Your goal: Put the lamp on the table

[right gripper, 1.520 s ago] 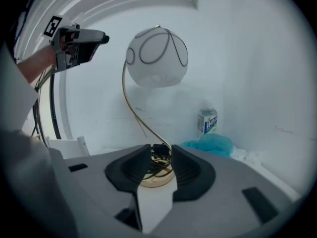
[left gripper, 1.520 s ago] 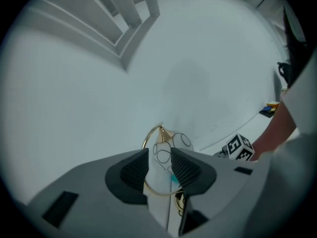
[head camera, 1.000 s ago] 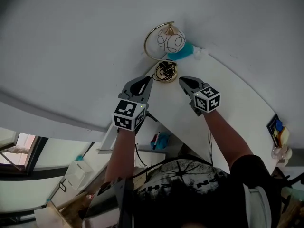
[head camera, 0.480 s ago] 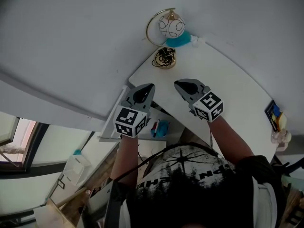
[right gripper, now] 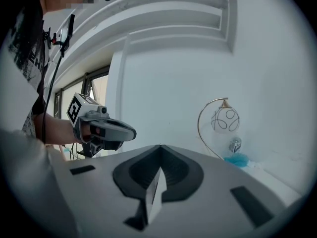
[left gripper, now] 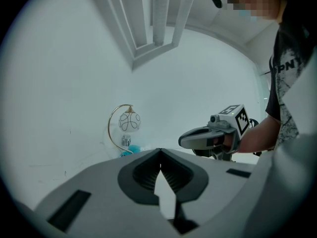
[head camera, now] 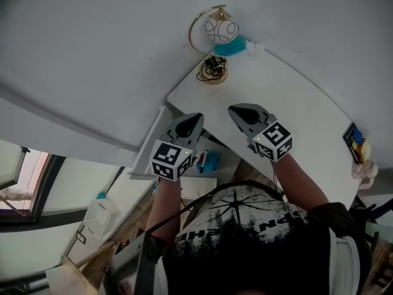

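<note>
**Lamp standing on the counter, both grippers clear**

The globe lamp stands upright at the far corner of the counter, by the wall. Its coiled cord lies at the base and a teal object sits just beside it. The left gripper and right gripper are closed, empty and well apart from it. The placing looks done; any adjustment should avoid the cord.

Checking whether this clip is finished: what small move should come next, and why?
Probably just draw both grippers back to rest: the lamp stands upright on the table, apart from the left gripper and right gripper, both shut and empty.
</note>
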A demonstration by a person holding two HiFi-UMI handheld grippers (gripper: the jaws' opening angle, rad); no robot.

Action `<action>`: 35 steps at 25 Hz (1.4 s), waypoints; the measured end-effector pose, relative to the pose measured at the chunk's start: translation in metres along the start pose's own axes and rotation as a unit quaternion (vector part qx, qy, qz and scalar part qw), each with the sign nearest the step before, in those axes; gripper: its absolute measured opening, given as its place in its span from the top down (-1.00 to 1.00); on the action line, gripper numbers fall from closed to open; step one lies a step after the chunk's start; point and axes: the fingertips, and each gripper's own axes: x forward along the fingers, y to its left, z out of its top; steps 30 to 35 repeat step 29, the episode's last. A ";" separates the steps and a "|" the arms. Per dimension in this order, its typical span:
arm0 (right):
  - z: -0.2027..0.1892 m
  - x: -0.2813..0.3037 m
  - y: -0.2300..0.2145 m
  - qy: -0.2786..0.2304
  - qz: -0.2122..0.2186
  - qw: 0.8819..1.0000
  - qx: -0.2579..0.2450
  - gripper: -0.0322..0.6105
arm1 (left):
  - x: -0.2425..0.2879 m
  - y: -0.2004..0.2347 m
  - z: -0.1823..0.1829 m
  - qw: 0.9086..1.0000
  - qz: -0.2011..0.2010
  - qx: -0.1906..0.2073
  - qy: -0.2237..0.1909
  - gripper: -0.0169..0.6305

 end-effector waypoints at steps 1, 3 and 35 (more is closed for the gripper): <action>0.001 0.000 0.000 0.000 0.000 1.000 0.000 0.84 | 0.000 0.000 0.001 1.000 -0.001 0.001 0.000 0.90; 0.001 0.001 0.002 0.000 0.000 1.000 0.000 0.84 | 0.000 -0.001 0.002 1.000 -0.003 0.002 0.001 0.90; -0.006 0.000 0.013 0.005 0.002 1.000 -0.003 0.85 | 0.004 -0.011 -0.008 1.000 -0.016 0.004 0.017 0.90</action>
